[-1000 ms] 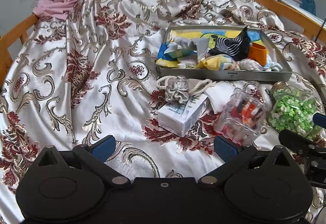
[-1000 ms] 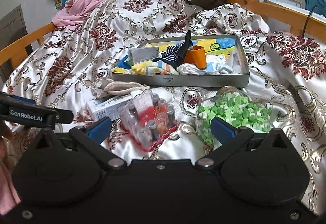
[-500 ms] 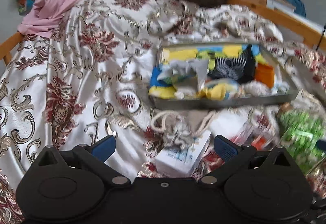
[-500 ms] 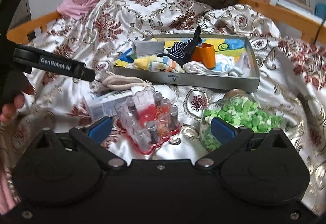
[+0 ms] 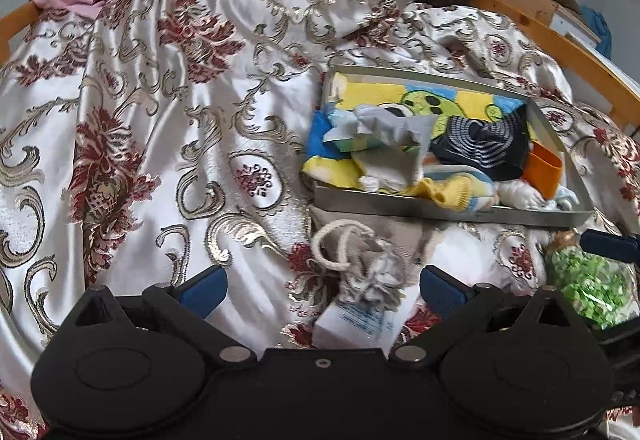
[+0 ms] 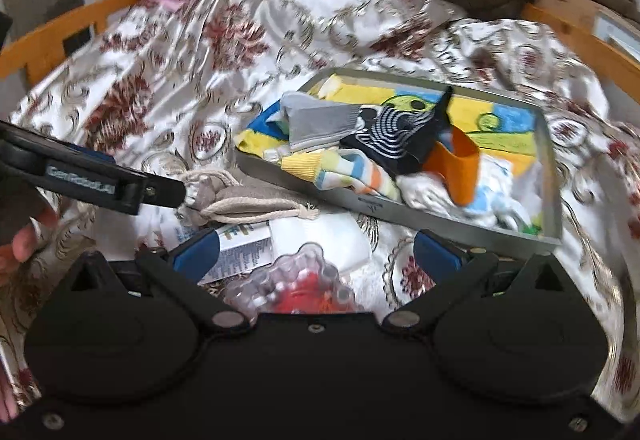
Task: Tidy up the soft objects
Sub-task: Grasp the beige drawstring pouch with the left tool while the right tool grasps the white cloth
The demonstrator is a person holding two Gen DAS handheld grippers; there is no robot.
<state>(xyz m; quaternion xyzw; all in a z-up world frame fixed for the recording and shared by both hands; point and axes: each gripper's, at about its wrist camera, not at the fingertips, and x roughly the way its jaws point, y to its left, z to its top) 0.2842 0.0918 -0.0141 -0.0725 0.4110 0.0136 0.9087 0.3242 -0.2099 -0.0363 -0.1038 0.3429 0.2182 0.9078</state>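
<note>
A: We log the left gripper first: blue pads spread wide, nothing between them. It hangs over the patterned bedspread, with the grey drawstring pouch just ahead in the gap.

B: Agreed. The pouch lies on top of a white printed box, its rope loop curling toward the left. From the right wrist view we see the pouch beside the tip of the left gripper's finger; touching or not, we cannot tell.

A: Next rightward, the metal tray. It holds the soft items: a yellow and blue cartoon towel, a grey sock, a black striped sock, a yellow-cuffed striped sock, and an orange band near the right wall.

B: Right gripper: fingers also apart, empty. Below it sits a clear plastic case of small bottles, partly hidden by the gripper body.

A: Far right in the left view, a bag of green pieces lies near the tray's front corner. Right view is motion-blurred.
</note>
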